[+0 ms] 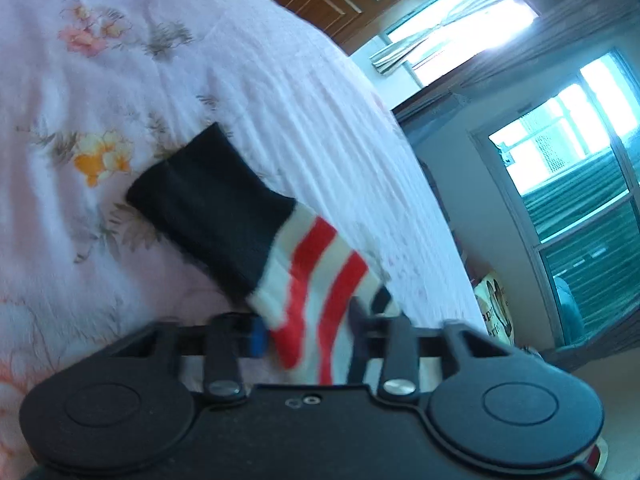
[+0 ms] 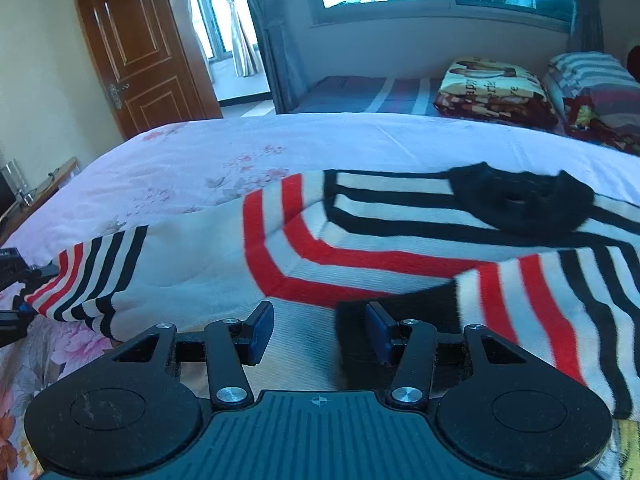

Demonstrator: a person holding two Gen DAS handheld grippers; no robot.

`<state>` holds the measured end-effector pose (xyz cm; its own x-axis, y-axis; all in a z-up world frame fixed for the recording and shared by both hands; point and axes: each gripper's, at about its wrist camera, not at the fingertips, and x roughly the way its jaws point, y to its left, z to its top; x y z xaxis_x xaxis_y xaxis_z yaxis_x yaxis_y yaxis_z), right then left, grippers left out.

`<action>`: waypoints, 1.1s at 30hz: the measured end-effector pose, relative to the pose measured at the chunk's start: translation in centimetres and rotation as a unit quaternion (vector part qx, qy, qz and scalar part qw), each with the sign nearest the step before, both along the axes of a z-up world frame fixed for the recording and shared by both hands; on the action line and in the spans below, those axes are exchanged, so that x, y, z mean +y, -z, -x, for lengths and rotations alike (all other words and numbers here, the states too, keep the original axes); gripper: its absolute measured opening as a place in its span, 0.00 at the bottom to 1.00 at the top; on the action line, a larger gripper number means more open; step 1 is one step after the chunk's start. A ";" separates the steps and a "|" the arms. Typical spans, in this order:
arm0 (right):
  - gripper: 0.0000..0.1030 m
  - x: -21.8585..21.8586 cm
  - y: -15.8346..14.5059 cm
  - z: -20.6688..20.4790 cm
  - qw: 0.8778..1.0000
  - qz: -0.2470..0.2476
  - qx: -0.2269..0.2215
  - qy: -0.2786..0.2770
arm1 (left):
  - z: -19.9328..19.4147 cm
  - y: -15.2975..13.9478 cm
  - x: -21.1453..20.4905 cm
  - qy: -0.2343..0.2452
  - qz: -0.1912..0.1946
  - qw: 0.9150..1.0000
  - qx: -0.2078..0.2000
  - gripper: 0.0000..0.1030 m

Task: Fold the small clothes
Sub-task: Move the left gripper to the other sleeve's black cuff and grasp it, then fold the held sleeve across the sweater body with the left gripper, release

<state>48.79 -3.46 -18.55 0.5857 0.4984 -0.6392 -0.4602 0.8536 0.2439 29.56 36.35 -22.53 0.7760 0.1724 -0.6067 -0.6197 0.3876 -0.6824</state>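
Soft, light knit sweater [image 2: 360,248] on the bed [image 2: 240,148] — left tool [image 1: 308,332] pinches its sleeve at lower centre; right tool [image 2: 320,332] half spread, pinching nothing — grip hem.

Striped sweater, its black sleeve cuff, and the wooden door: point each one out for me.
Striped sweater [image 2: 360,256]: right wrist view, on a red chest stripe.
Black sleeve cuff [image 1: 208,204]: left wrist view, middle of the cuff.
Wooden door [image 2: 140,52]: right wrist view, on its upper panel.
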 end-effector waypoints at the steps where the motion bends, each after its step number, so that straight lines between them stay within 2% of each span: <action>1: 0.49 0.8 0.2 0.0 1.000 0.004 -0.001 -0.004 | 0.1 0.2 0.3 -0.002 0.004 1.000 0.001 0.10; 4: 0.49 2.9 1.4 -0.2 0.999 0.036 0.005 -0.020 | 0.3 0.3 0.7 0.001 0.008 1.000 -0.001 0.06; 7: 0.49 4.1 2.2 -0.1 0.997 0.068 -0.010 -0.027 | -0.1 -1.0 -0.1 0.014 -0.026 1.000 -0.007 0.06; 9: 0.49 3.9 2.2 -0.4 0.998 0.064 -0.002 -0.026 | -0.7 -2.7 -1.2 0.032 -0.058 0.998 -0.023 0.06; 12: 0.49 2.7 1.7 -0.6 0.999 0.028 0.010 -0.015 | -2.2 -6.1 -4.1 0.086 -0.110 0.989 -0.053 0.06; 15: 0.49 1.6 0.9 -0.2 1.000 0.016 0.007 -0.008 | -4.2 -9.1 -8.1 0.151 -0.140 0.975 -0.087 0.06; 18: 0.49 0.1 -0.4 0.7 1.000 0.018 -0.013 0.006 | -6.9 -11.5 -13.5 0.237 -0.163 0.951 -0.116 0.06; 20: 0.49 -1.6 -1.4 1.2 0.999 0.018 -0.024 0.018 | -8.8 -12.2 -17.8 0.303 -0.169 0.929 -0.127 0.06; 23: 0.49 -5.5 -2.2 1.5 0.998 0.020 -0.029 0.054 | -10.8 -11.4 -24.7 0.388 -0.177 0.896 -0.122 0.06; 26: 0.49 -10.3 -2.3 1.8 0.995 0.027 -0.024 0.098 | -12.4 -8.3 -30.9 0.464 -0.179 0.863 -0.086 0.06; 29: 0.49 -14.2 -1.5 1.9 0.991 0.030 -0.002 0.129 | -13.6 -4.5 -35.2 0.519 -0.186 0.834 -0.015 0.07; 30: 0.49 -15.1 -1.2 2.1 0.990 0.030 0.004 0.135 | -13.8 -3.5 -36.1 0.532 -0.180 0.827 0.009 0.18; 31: 0.49 -16.1 -1.0 2.3 0.990 0.029 0.009 0.141 | -13.8 -2.7 -36.6 0.539 -0.177 0.823 0.021 0.23; 32: 0.49 -16.7 -0.9 2.4 0.989 0.028 0.013 0.144 | -13.4 -2.4 -36.6 0.538 -0.180 0.823 0.022 0.24; 33: 0.49 -17.2 -0.7 2.6 0.989 0.026 0.015 0.146 | -12.9 -2.7 -36.6 0.536 -0.177 0.825 0.022 0.32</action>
<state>46.23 -20.65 -17.81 0.6798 0.2765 -0.6793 -0.1852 0.9609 0.2058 42.46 -0.22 -19.88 0.5762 -0.4271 -0.6968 0.1880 0.8990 -0.3956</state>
